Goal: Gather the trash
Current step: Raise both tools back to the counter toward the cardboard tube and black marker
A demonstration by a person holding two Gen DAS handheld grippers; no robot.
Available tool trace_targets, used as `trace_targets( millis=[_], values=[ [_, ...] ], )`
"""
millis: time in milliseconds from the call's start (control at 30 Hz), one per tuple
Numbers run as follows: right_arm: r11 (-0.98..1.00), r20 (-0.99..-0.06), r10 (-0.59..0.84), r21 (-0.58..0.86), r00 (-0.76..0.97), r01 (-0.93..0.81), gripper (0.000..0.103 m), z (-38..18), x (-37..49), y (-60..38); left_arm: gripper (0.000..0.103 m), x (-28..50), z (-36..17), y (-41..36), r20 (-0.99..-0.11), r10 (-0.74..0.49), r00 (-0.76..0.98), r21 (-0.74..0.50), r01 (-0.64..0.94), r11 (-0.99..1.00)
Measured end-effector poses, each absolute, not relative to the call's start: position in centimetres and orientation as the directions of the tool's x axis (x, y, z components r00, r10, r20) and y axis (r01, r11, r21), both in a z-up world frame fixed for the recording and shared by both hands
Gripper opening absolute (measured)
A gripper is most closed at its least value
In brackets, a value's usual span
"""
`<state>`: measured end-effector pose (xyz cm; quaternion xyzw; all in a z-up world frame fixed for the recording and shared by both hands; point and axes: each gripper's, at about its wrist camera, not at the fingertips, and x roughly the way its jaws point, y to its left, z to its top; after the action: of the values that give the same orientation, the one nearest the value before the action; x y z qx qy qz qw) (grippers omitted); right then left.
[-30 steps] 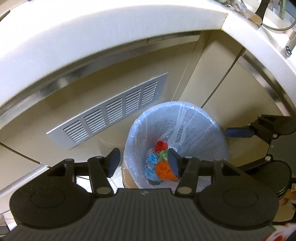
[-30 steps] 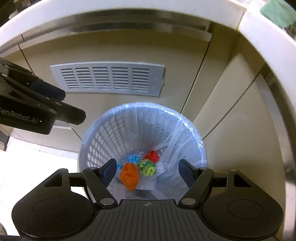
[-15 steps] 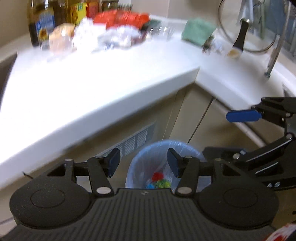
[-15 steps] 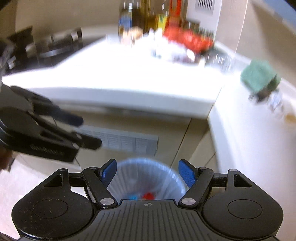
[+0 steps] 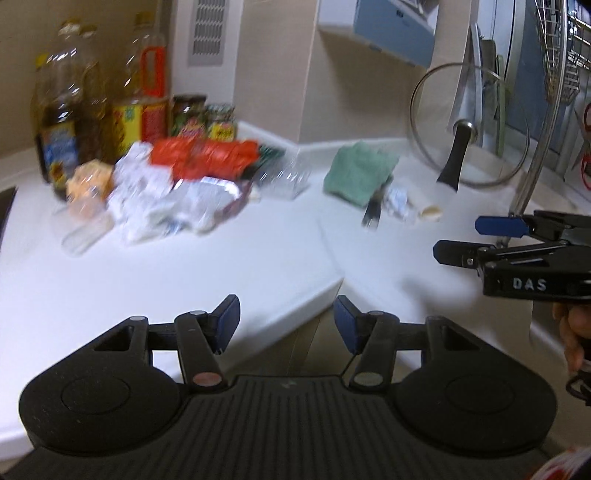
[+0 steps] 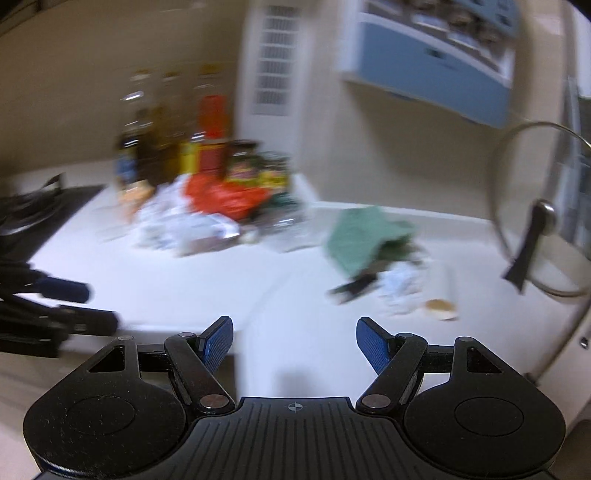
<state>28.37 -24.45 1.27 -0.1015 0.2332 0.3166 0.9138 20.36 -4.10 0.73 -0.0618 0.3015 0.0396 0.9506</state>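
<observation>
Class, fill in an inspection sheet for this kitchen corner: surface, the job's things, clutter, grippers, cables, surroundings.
Surface: white L-shaped counter, its front part bare.
Job's things: crumpled wrappers and red packet heaped in the corner; small scrap by the green cloth.
Clutter: oil bottles, jars, glass lid standing on edge.
Grippers: left gripper and right gripper open, nothing between the jaws.
Cables: nothing seen.
Surroundings: beige wall, vent, blue cabinet.
</observation>
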Motion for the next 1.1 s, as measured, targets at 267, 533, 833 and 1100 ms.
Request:
trace_targets(
  millis=[267, 533, 833, 1100],
  values=[
    [0.868, -0.499, 0.424, -0.015, 0.756, -0.497, 0.074, 1.1, 37.5, -28.8, 0.052, 28.0, 1.5, -7.5, -0.552, 0.013, 0.833, -0.063, -0.058, 0.996],
    [0.904, -0.531, 0.393, 0.070, 0.751, -0.423, 0.073, -0.5, 46.5, -30.6, 0.052, 35.3, -0.1, -9.5, -0.590, 0.012, 0.807, -0.029, -0.036, 0.999],
    [0.910, -0.602, 0.395, 0.155, 0.694, -0.384, 0.073, -3.6, 53.0, -30.1, 0.052, 41.0, -2.2, -10.5, -0.633, 0.004, 0.774, -0.004, -0.009, 1.000],
    [0.897, -0.622, 0.425, 0.193, 0.657, -0.398, 0.047, -4.9, 54.5, -30.0, 0.052, 43.6, -3.5, -11.9, -0.654, -0.020, 0.756, 0.013, 0.039, 0.999]
  ],
)
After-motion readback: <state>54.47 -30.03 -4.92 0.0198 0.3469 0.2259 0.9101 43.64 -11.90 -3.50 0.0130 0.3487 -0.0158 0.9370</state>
